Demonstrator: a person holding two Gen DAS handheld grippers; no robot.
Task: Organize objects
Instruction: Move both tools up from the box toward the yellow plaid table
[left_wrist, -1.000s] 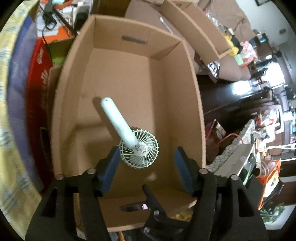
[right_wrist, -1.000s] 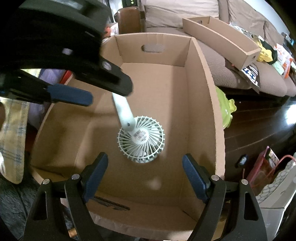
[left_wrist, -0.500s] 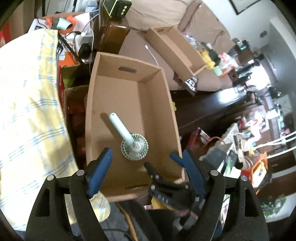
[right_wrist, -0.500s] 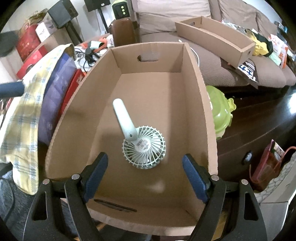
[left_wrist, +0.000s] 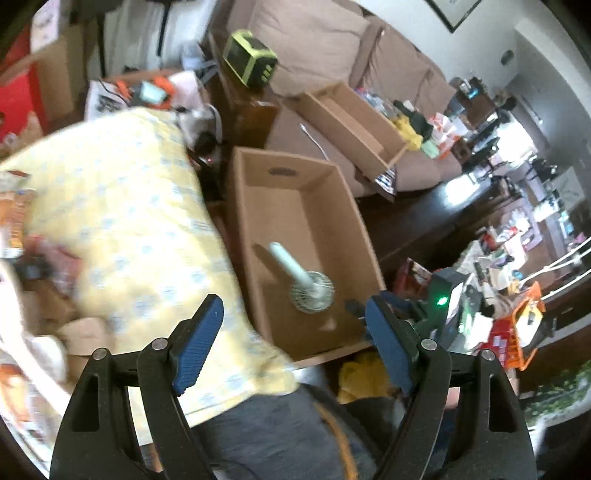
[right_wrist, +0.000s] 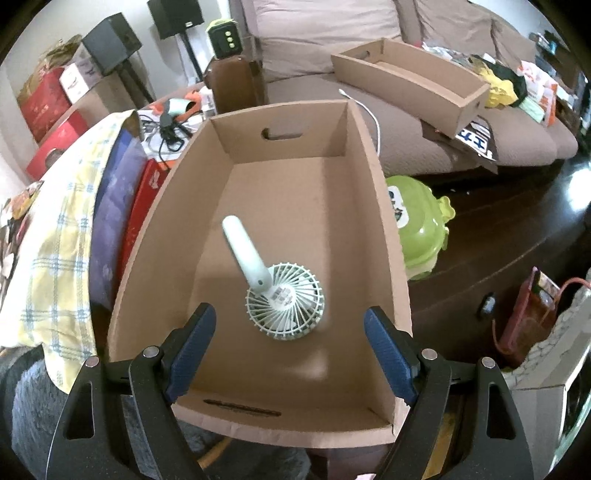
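Note:
A pale green handheld fan (right_wrist: 286, 306) lies on the floor of an open cardboard box (right_wrist: 295, 147), head near me and handle (right_wrist: 243, 254) pointing toward the far wall. My right gripper (right_wrist: 289, 314) hangs over the box's near end, above the fan, open and holding nothing. In the left wrist view the same fan (left_wrist: 312, 295) and box (left_wrist: 291, 177) sit well below and ahead. My left gripper (left_wrist: 293, 306) is high over the box's near left corner, open with nothing between its blue pads.
A yellow checked cloth (left_wrist: 129, 221) covers stacked boxes left of the cardboard box. A green lidded container (right_wrist: 417, 221) stands on the dark floor to its right. Behind is a sofa with a shallow cardboard tray (right_wrist: 406, 81) and clutter.
My left gripper has risen and drawn back out of the box toward the left, its jaws wider than a second ago. The fan stays on the box floor. The right gripper rose slightly.

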